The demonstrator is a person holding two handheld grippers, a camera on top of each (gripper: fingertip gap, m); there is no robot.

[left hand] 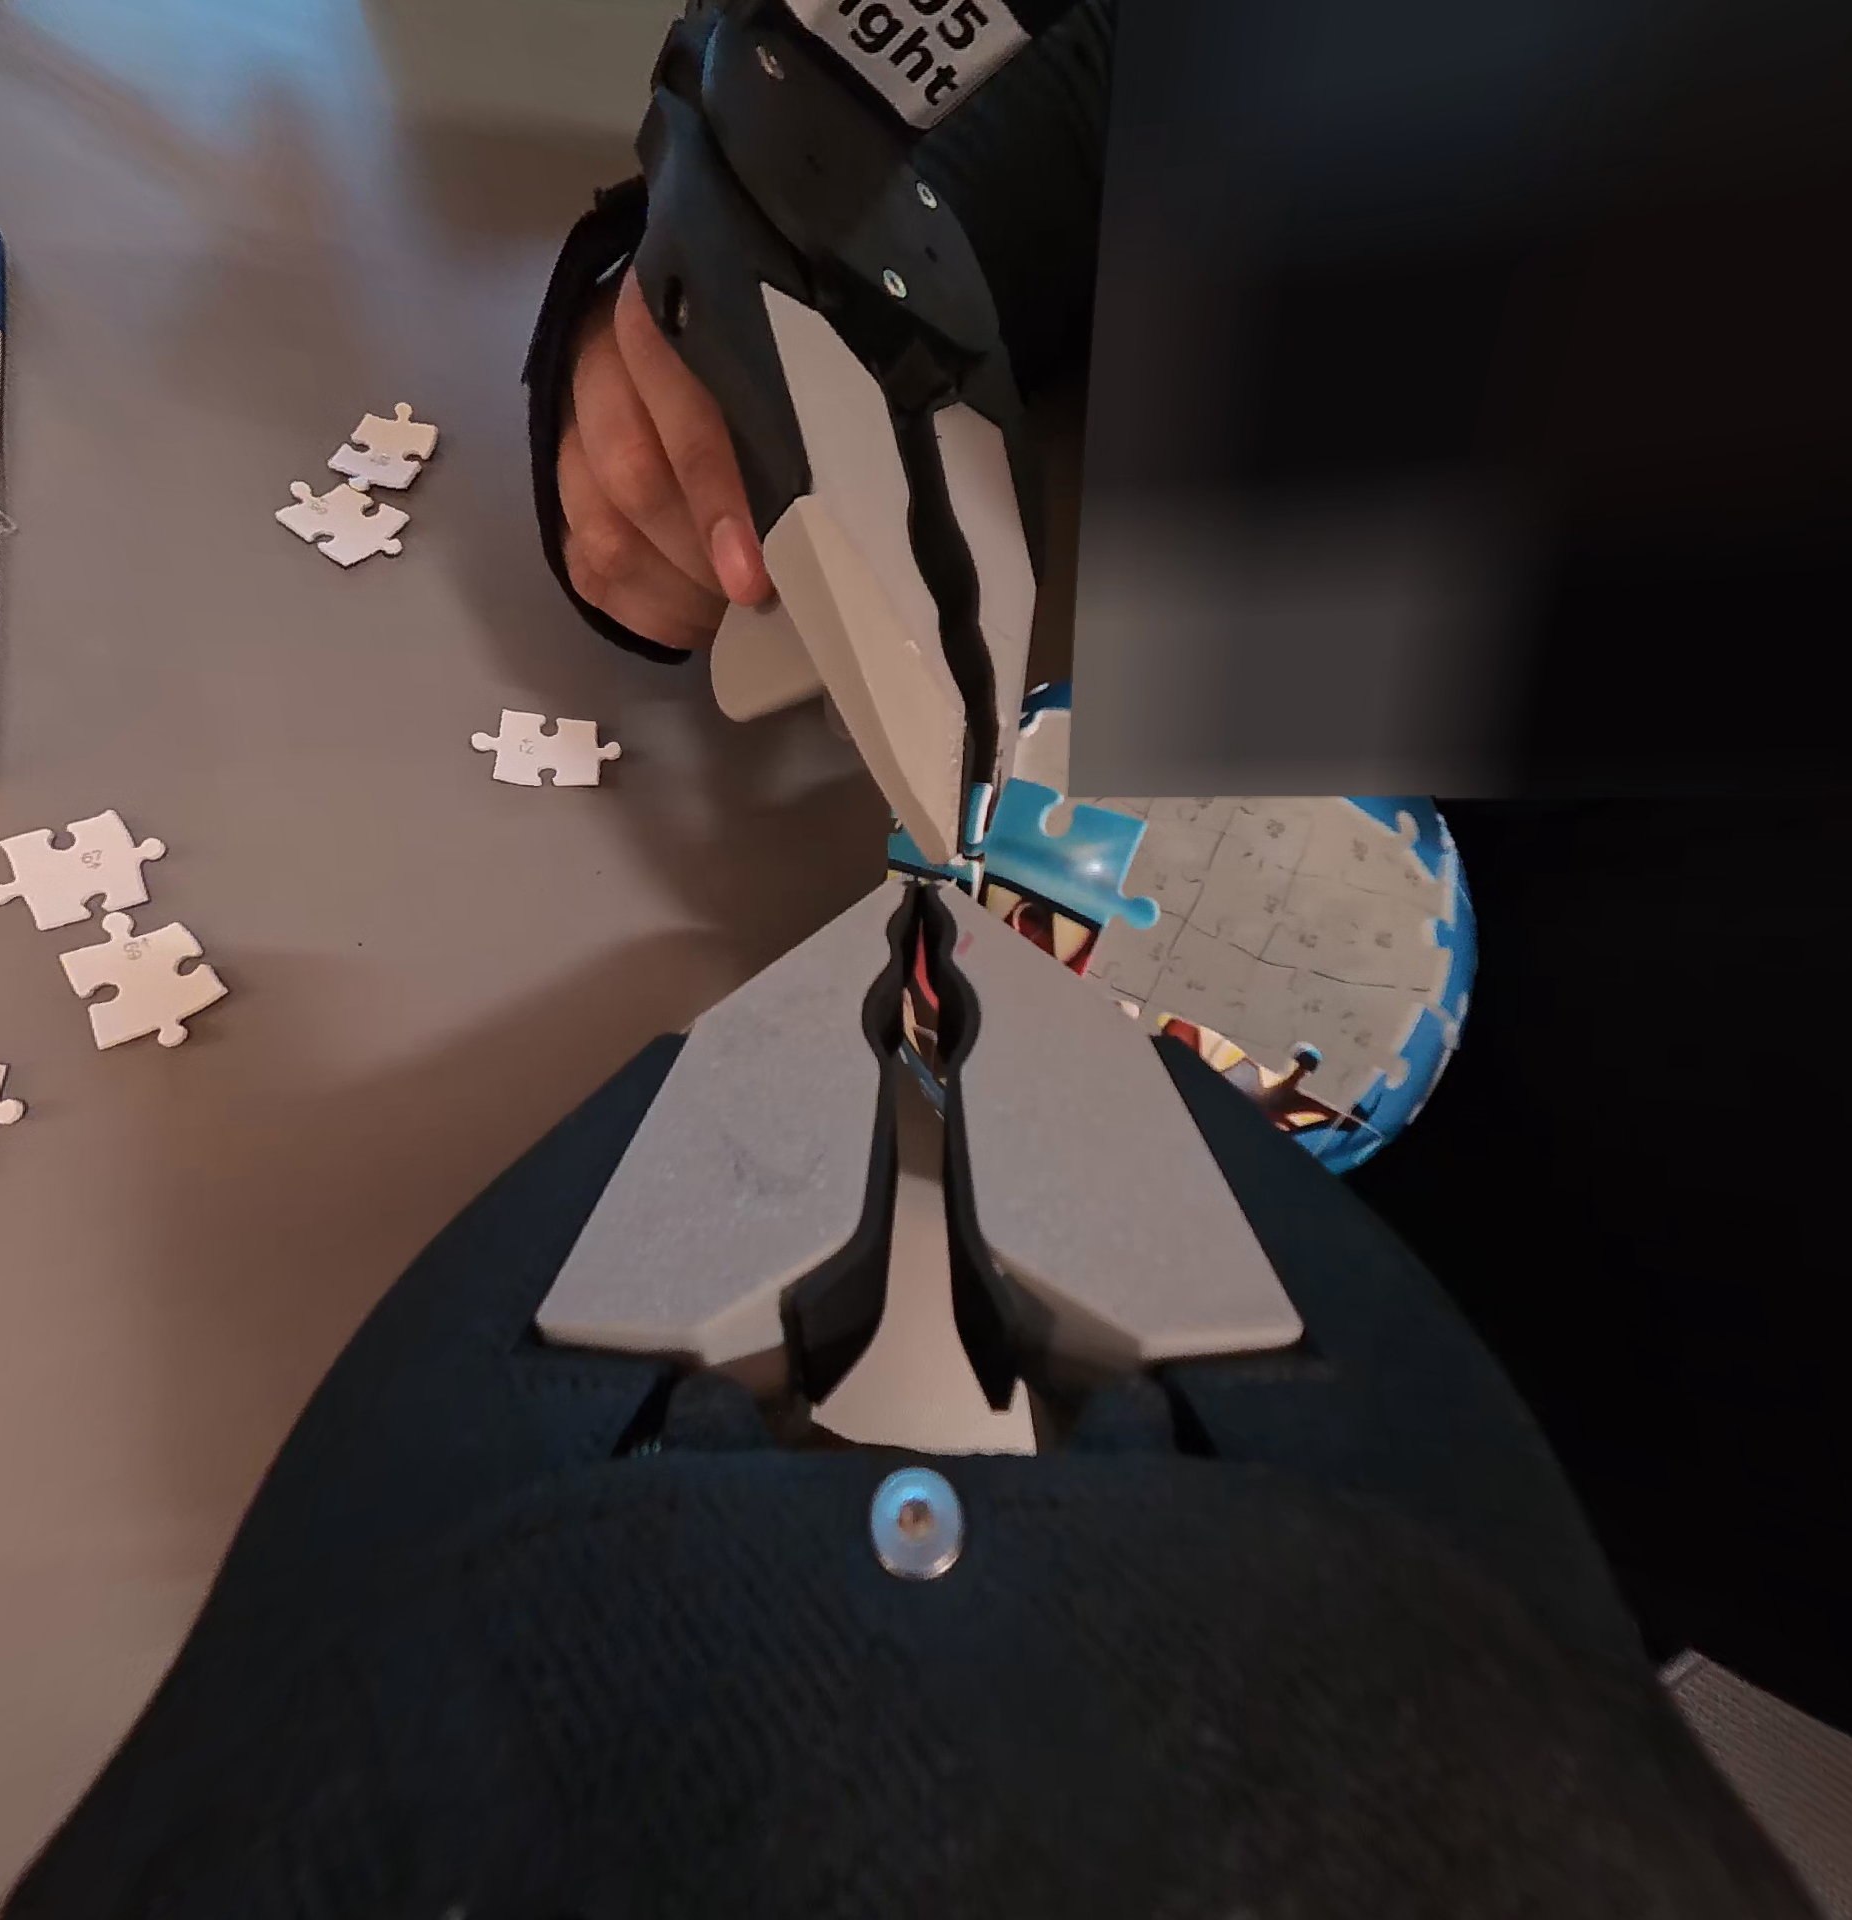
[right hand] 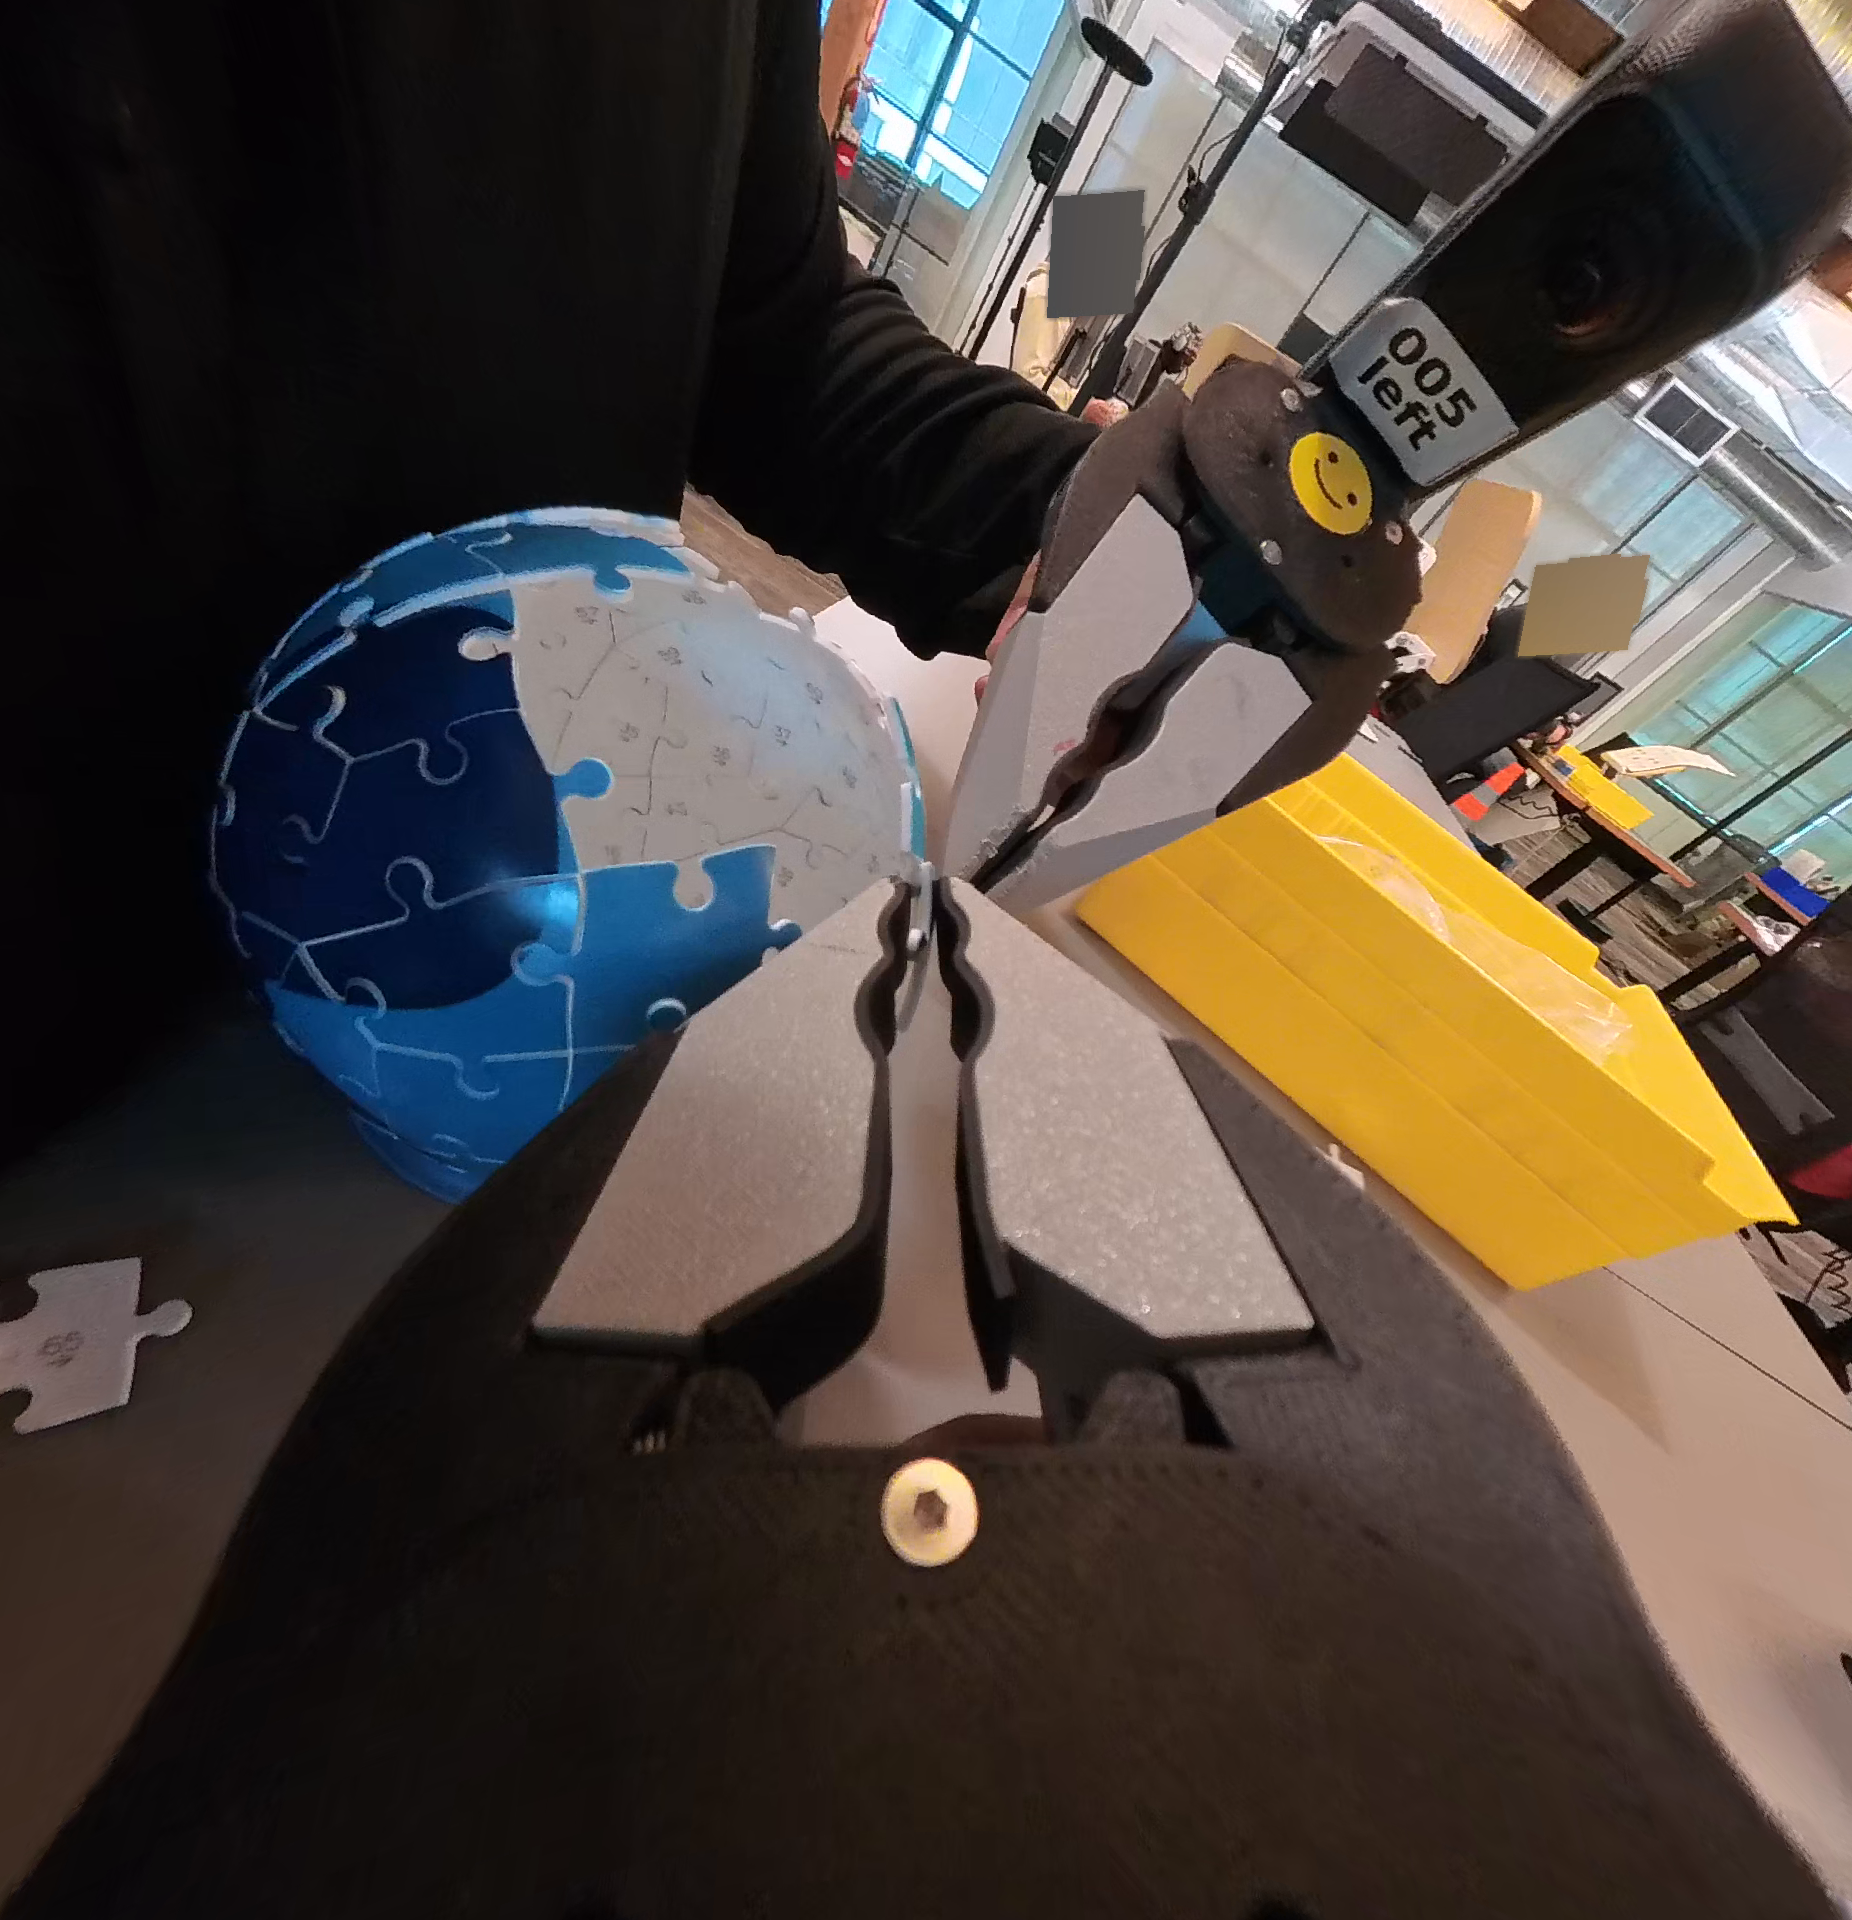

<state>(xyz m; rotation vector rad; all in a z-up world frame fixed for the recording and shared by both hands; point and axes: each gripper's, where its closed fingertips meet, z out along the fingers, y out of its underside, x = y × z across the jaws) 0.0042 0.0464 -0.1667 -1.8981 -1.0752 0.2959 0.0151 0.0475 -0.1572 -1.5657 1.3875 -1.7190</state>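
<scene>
Grippers meet at the puzzle ball [right hand: 589, 821] near the table [left hand: 402, 1091] edge: your left gripper [left hand: 924, 896] and right gripper [right hand: 927, 894] each pinch its open rim, bracing the shell from two sides

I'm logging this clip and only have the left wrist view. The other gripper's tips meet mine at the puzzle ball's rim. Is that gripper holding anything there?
Observer: Yes. In the right wrist view, the right gripper is shut on a curved blue-and-white piece at the rim of the puzzle ball.
Operator: What does the ball's outside look like from that side?
Observer: It is plain blue pieces in lighter and darker shades. A large gap shows the pale inside.
Operator: Is anything beyond my own gripper?
Observer: Stacked yellow bins sit on the table beyond the left gripper.
</scene>
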